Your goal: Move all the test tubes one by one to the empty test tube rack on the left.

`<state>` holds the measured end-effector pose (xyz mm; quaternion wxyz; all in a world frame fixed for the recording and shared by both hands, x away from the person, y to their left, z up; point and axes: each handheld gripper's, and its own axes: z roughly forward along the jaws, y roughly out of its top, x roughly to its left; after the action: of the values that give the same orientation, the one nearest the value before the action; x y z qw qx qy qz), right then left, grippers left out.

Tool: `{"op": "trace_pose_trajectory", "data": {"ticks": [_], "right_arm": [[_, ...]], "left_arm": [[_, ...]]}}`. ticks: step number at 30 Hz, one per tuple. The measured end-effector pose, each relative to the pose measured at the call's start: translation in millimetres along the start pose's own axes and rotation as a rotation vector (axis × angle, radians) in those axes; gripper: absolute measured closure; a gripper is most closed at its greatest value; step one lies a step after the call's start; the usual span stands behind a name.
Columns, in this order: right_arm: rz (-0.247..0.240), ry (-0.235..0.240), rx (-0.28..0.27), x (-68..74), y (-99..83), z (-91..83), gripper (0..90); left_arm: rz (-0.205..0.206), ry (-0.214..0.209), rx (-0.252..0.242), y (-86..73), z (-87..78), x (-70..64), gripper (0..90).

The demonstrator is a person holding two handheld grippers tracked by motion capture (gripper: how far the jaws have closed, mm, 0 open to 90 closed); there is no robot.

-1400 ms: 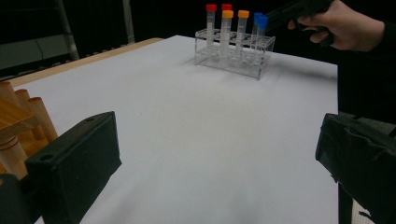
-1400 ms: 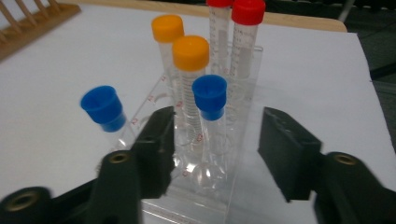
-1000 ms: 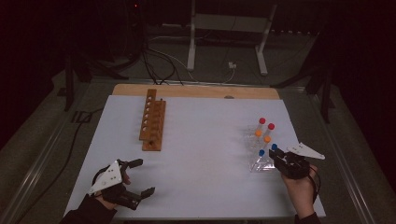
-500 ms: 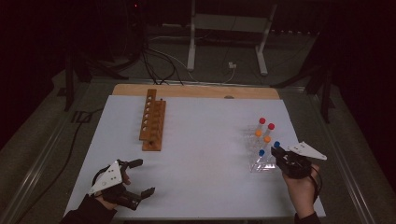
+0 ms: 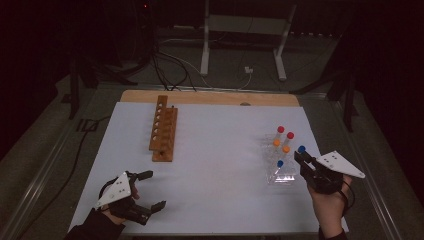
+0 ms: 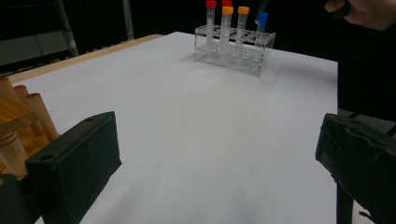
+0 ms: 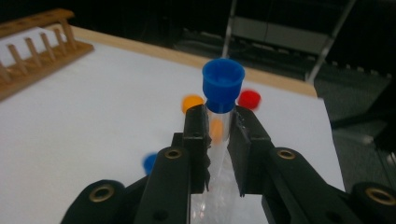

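1. Right tool [image 7: 217, 128]: your jaws are closed on a clear tube with a blue cap [image 7: 223, 84], gripping it just under the cap. The cap rises above the jaw tips.
2. Just beyond and below the right tool: a clear plastic rack [image 5: 278, 165] holding the other tubes. A second blue cap [image 7: 150, 162] lies to the tool's lower left. Two orange caps [image 7: 193, 102] and a red cap [image 7: 249, 99] sit farther ahead, blurred.
3. Left tool [image 5: 149, 189]: your jaws stand wide apart and hold nothing, low over the white counter [image 5: 220, 150].
4. Beside the left tool's left jaw: the near end of a wooden rack [image 6: 14, 119], its pegs upright.
5. Far ahead of the left tool, across bare counter: the clear rack with red, orange and blue caps, well apart from it. Your right hand [image 5: 330, 200] is beside that rack.
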<state>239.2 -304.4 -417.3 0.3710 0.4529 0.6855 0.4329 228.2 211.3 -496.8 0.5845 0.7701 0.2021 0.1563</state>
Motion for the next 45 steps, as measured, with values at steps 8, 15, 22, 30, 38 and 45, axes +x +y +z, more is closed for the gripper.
{"op": "trace_pose_trajectory", "data": {"ticks": [8,15,22,30,38,45], "right_arm": [[-0.016,0.042,-0.019,10.0,10.7,7.5,76.5],[-0.021,0.117,-0.025,28.3,16.4,15.4,76.5],[-0.052,0.21,0.019,53.6,11.9,26.2,76.5],[-0.081,0.306,0.045,79.7,9.6,30.8,76.5],[-0.119,0.397,0.084,107.8,2.2,36.9,76.5],[-0.13,0.451,0.101,122.7,0.2,38.7,76.5]], "left_arm": [[-0.009,0.001,0.01,0.9,0.7,-0.2,0.5],[-0.044,-0.074,-0.02,9.3,7.5,-6.6,0.6],[-0.095,-0.148,0.001,28.9,16.3,-10.0,0.6],[-0.102,-0.202,-0.014,61.2,36.2,-10.0,0.6],[-0.022,-0.211,-0.003,93.2,65.4,-11.0,3.6],[0.012,-0.217,0.007,107.9,94.9,-18.0,6.6]]}}
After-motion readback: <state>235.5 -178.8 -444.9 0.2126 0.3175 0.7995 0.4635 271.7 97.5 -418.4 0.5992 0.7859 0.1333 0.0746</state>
